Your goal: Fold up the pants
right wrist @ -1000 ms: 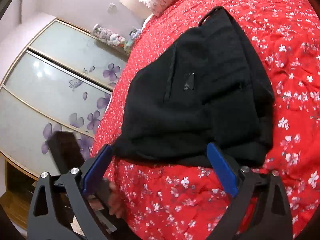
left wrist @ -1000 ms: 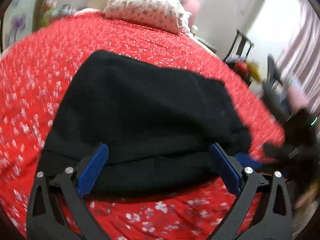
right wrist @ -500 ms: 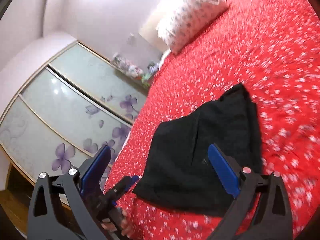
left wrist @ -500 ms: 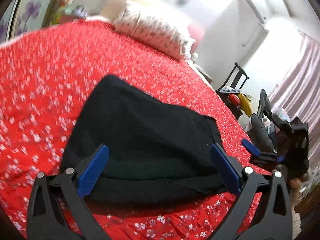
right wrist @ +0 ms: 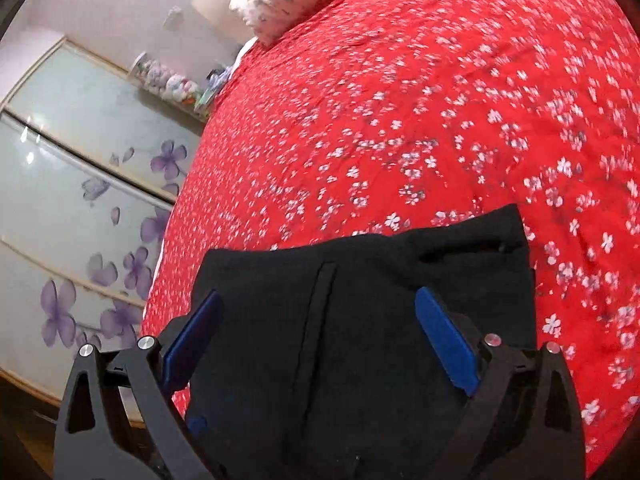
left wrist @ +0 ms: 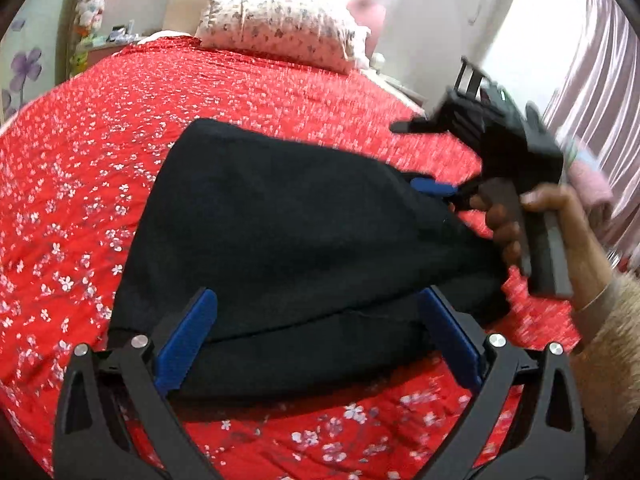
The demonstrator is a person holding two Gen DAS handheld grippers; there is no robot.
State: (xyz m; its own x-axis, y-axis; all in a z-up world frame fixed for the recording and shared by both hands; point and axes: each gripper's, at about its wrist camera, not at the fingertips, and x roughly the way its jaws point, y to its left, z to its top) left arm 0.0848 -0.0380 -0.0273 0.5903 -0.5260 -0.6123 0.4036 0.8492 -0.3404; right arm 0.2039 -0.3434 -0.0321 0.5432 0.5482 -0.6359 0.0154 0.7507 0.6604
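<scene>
Black pants (left wrist: 288, 240) lie folded into a thick bundle on the red flowered bedspread (left wrist: 80, 160). My left gripper (left wrist: 320, 336) is open, its blue pads (left wrist: 188, 340) spread across the near folded edge without pinching it. In the left wrist view a hand (left wrist: 508, 224) holds my right gripper (left wrist: 406, 156) open at the bundle's right edge, lower blue finger against the cloth. The right wrist view has the right gripper (right wrist: 320, 336) open just above the pants (right wrist: 360, 280), over a pocket slit (right wrist: 320, 308).
A flowered pillow (left wrist: 280, 28) lies at the head of the bed. A wardrobe with purple-flower glass doors (right wrist: 80, 208) stands along the bed's left side. Pink curtains (left wrist: 600, 100) hang at the right. A beige sleeve (left wrist: 612, 352) is at the right edge.
Both grippers have come back in close to the pants after pulling away. The right gripper has swung from the bed's edge onto the bundle's right side. The pants lie unmoved.
</scene>
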